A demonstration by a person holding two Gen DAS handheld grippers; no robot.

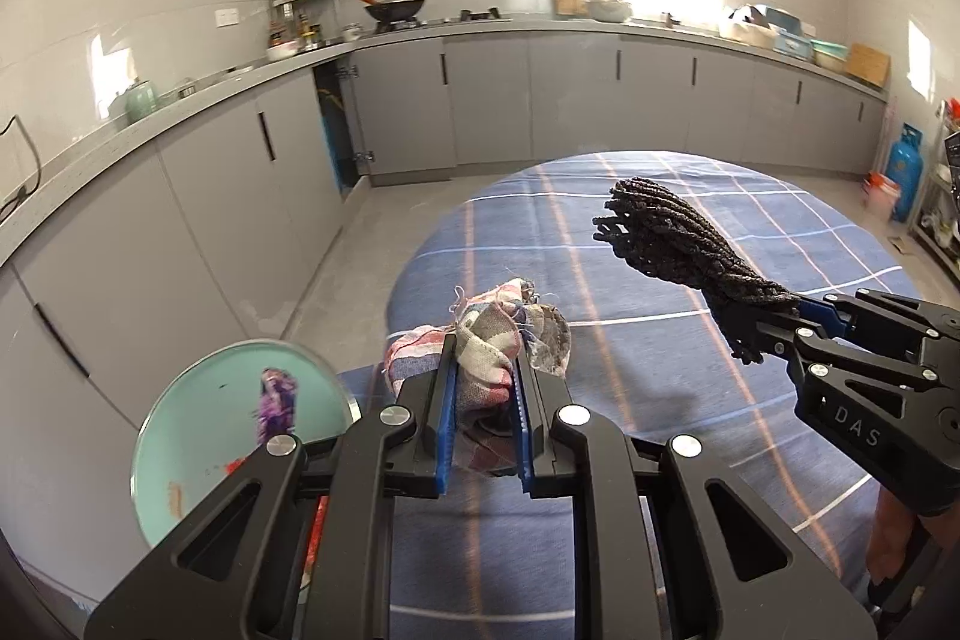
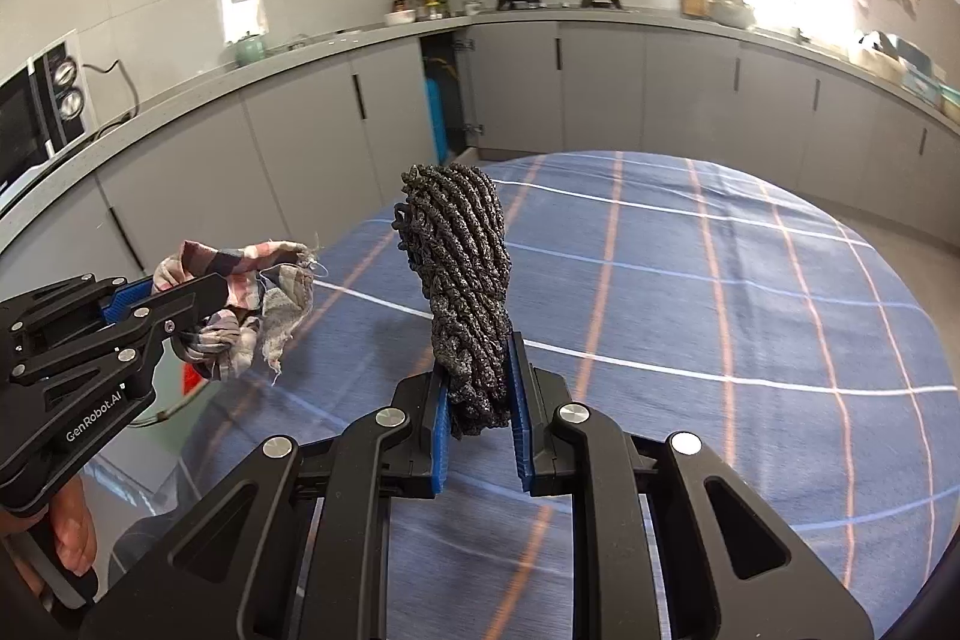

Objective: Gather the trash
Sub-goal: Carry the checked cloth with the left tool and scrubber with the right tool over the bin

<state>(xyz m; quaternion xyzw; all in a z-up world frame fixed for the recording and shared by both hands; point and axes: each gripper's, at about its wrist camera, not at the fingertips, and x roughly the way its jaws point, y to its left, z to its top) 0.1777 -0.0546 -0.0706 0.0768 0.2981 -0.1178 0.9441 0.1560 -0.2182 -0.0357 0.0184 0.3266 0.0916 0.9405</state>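
1. The left gripper [image 1: 483, 400] has its jaws pinched tight on a scrap of checked cloth [image 1: 486, 340]. The cloth is bunched between the blue pads [image 1: 445, 418], and frayed bits stick out past the tips.

2. The right gripper [image 2: 480, 394] has its jaws pinched tight on a dark knotted rope bundle [image 2: 462, 268]. The thin end sits between the pads. The fat end stands up well past the tips.

3. Both pieces of trash are up in the air, above the blue checked tablecloth [image 2: 720, 280]. Neither one touches the table.

4. Just to the left of the left jaws, and lower down, is a round teal bin [image 1: 204, 400] with some scraps in it. I think the trash should go there.

5. To do this step well, keep both grips tight until each piece is right over the bin.

6. Bring the left gripper over first, since it is nearer. The cloth is floppy, so it may catch on the pads. Open wide and give it a moment to fall.

7. The rope is top-heavy and may tip out sideways. Lower it close to the bin before letting go.

8. Keep the two grippers apart so they do not bump.
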